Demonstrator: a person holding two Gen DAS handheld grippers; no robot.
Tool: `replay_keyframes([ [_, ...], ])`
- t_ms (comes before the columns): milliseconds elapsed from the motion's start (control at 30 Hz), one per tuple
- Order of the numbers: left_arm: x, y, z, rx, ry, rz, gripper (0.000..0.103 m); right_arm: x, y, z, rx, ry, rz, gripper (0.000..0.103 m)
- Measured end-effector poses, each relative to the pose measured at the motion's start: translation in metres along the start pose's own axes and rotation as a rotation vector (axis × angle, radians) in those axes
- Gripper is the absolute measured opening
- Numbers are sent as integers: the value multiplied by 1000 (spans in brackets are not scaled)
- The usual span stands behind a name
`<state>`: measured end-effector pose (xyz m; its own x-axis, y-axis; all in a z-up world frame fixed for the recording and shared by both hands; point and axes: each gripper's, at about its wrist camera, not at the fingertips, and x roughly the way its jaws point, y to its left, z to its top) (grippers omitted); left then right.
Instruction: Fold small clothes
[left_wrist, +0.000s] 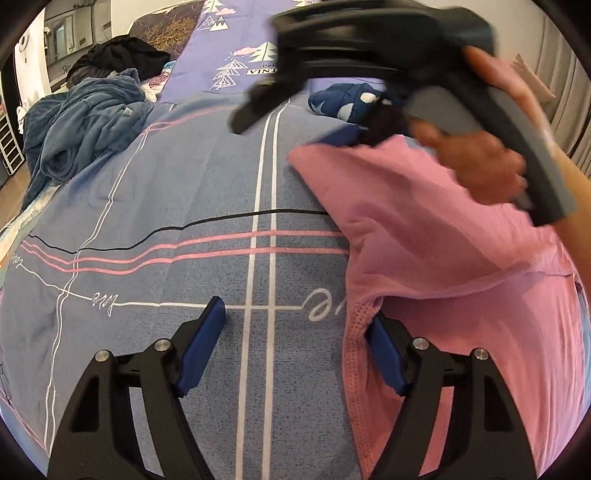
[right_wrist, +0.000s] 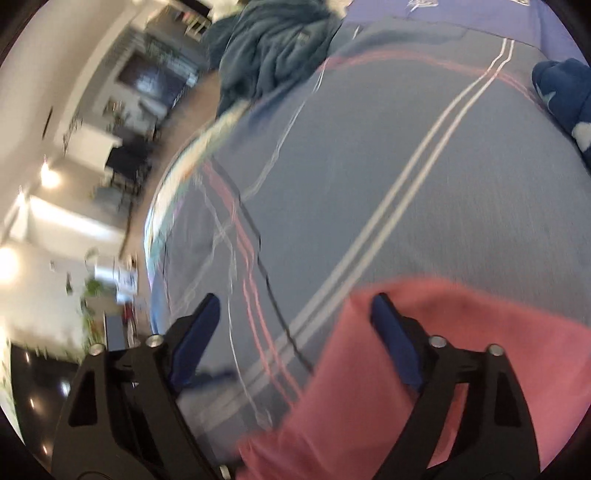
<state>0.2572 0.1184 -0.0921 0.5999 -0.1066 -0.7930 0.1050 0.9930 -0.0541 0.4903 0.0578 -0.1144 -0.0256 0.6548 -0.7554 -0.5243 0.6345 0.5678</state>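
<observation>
The right-wrist view is smeared; the room (right_wrist: 92, 166) is unreadable. The right tongs (left_wrist: 369, 55) blur, hiding part of the navy cloth (left_wrist: 347, 99).

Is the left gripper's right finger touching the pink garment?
Cannot tell. In the left wrist view the pink garment hem overlaps the right finger of the left gripper, but contact or gap isn't plain; jaws open.

pink garment (right_wrist: 424, 369), striped bedcover (right_wrist: 406, 184) (blurred)
</observation>
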Motion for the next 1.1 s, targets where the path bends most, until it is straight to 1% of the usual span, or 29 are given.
replay_keyframes([
  [67,0,2,1,2,3,4,76,5,7,2,-1,-19,27,50],
  [100,0,3,1,-1,4,4,76,8,14,5,-9,-30,44,50],
  [133,-1,4,1,-4,3,3,76,7,19,5,-23,-39,40,50],
  [167,-2,4,1,-7,2,-1,76,7,24,5,-38,-42,19,52],
  [200,-2,5,1,-10,3,-4,76,8,26,9,-47,-40,-8,56],
  [233,-3,5,0,-10,3,-8,76,7,29,10,-67,-28,-57,57],
  [300,-5,3,0,-7,0,-19,76,3,33,11,-117,8,-207,58],
  [333,-6,3,0,-6,0,-32,76,2,35,10,-135,35,-268,60],
  [367,-8,1,0,-4,-2,-59,76,3,38,8,-160,81,-309,59],
  [400,-9,-1,0,-1,-5,-79,71,5,39,6,-177,112,-338,59],
  [433,-10,-3,0,2,-5,-99,64,9,43,5,-202,137,-383,59],
  [467,-10,-5,-1,5,-2,-116,62,14,45,5,-220,150,-416,59],
  [533,-7,-8,-2,4,8,-143,53,25,53,6,-260,180,-480,59],
  [567,-5,-8,-3,3,9,-142,51,34,57,9,-280,192,-512,56],
  [600,-4,-8,-3,1,7,-138,48,39,56,8,-290,204,-534,43],
  [633,-3,-8,-2,-1,5,-131,42,49,57,10,-297,223,-580,30],
  [667,-2,-6,-2,-6,3,-121,37,55,57,11,-301,218,-651,10],
  [700,-2,-5,-3,-7,4,-129,22,54,57,12,-294,194,-675,4],
  [733,-2,-5,-3,-9,13,-154,4,48,58,13,-266,162,-663,4],
  [767,-1,-5,-4,-13,36,-179,3,38,58,19,-230,92,-630,3],
  [800,-3,-5,-4,-1,40,-162,4,33,58,22,-215,51,-608,3],
  [833,-5,-9,-5,30,36,-137,4,26,54,25,-184,6,-569,2],
  [867,-8,-14,-7,72,25,-98,4,20,48,26,-158,-37,-531,0],
  [967,-9,-26,-12,150,18,-45,4,10,33,28,-107,-126,-503,0],
  [1033,-10,-30,-14,178,16,-21,6,5,24,29,-44,-165,-502,5],
  [1067,-11,-31,-15,188,11,-5,7,-1,21,27,-29,-179,-499,13],
  [1100,-12,-31,-15,188,9,-1,9,-11,20,24,-22,-197,-496,17],
])
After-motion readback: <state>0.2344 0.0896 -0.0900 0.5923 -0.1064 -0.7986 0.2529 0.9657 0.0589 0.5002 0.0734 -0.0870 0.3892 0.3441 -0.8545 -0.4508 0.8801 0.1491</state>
